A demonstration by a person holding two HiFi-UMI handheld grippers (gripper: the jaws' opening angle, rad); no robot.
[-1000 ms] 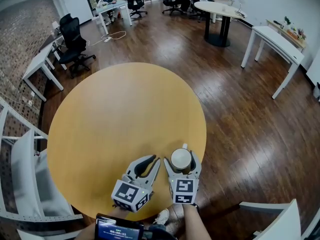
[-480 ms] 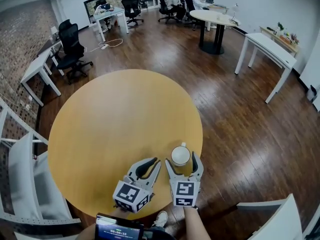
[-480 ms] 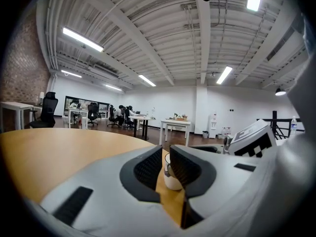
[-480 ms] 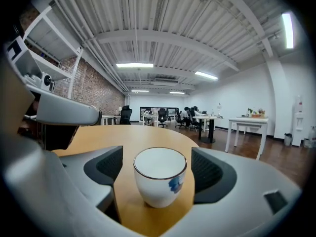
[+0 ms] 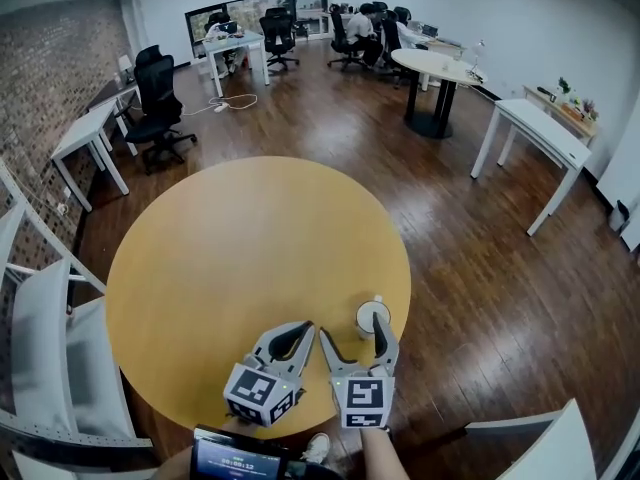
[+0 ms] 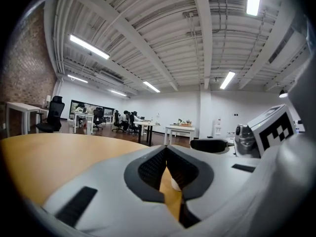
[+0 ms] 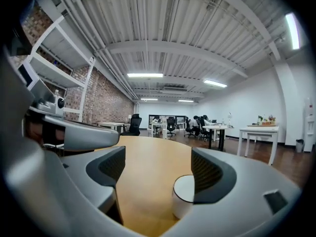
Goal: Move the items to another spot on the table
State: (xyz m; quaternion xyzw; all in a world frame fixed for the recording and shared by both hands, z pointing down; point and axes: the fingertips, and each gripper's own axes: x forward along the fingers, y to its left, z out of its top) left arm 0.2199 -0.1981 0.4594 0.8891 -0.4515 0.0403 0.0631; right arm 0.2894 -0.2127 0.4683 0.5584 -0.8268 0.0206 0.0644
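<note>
Starting at the left, the left gripper hovers over the near edge of the round yellow table, its jaws clenched together with nothing in them. Just beside it, the right gripper has its jaws spread wide. They have just narrowed a little and press on nothing. A white cup stands upright near the table's right edge, partly behind the right jaw's tip and not held.

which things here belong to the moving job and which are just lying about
Job: white cup; round yellow table; right gripper, open, jaws just closing slightly, cup just inside its right jaw, ungripped.
Just around: black office chair; white desk; round white table; white chair.
</note>
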